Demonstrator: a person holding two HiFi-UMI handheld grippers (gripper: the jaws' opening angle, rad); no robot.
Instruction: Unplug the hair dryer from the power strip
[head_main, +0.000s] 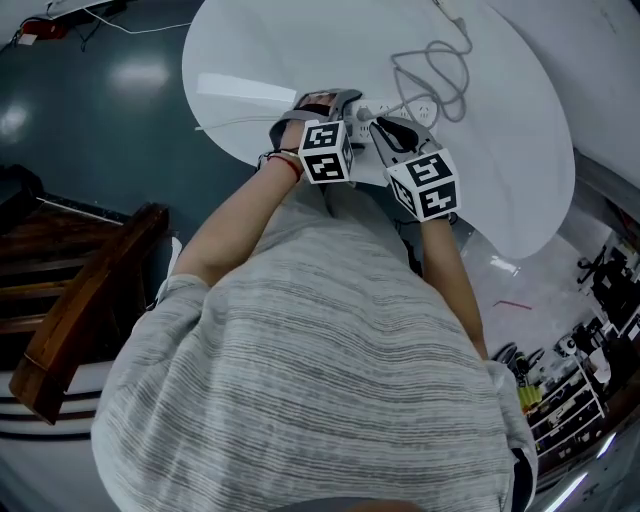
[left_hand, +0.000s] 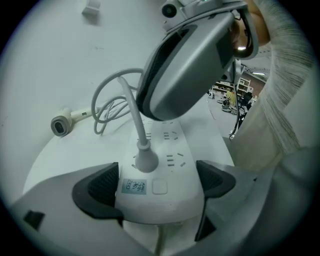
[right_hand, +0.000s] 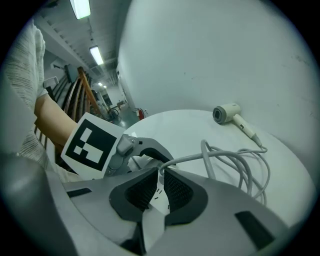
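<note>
The plug (left_hand: 146, 161) sits in the power strip (left_hand: 172, 197) by the counter's (head_main: 300, 60) near edge, with the left gripper (left_hand: 157, 185) open around the strip, likely to steady it, the right gripper (right_hand: 160, 175) nearly closed and empty above, and the hair dryer (right_hand: 227, 112) near the far edge.

The power strip (left_hand: 172, 199) and table (head_main: 300, 60) are white, the hair dryer (right_hand: 227, 112) cream, marker cubes (head_main: 327, 152) black-and-white, shirt (head_main: 300, 400) grey-striped.

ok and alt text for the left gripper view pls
A white rectangular plastic power strip lies on a white round table between the left gripper's black-padded jaws, a grey plug still in it. The grey right gripper hangs above; a white hair dryer lies beyond.
</note>
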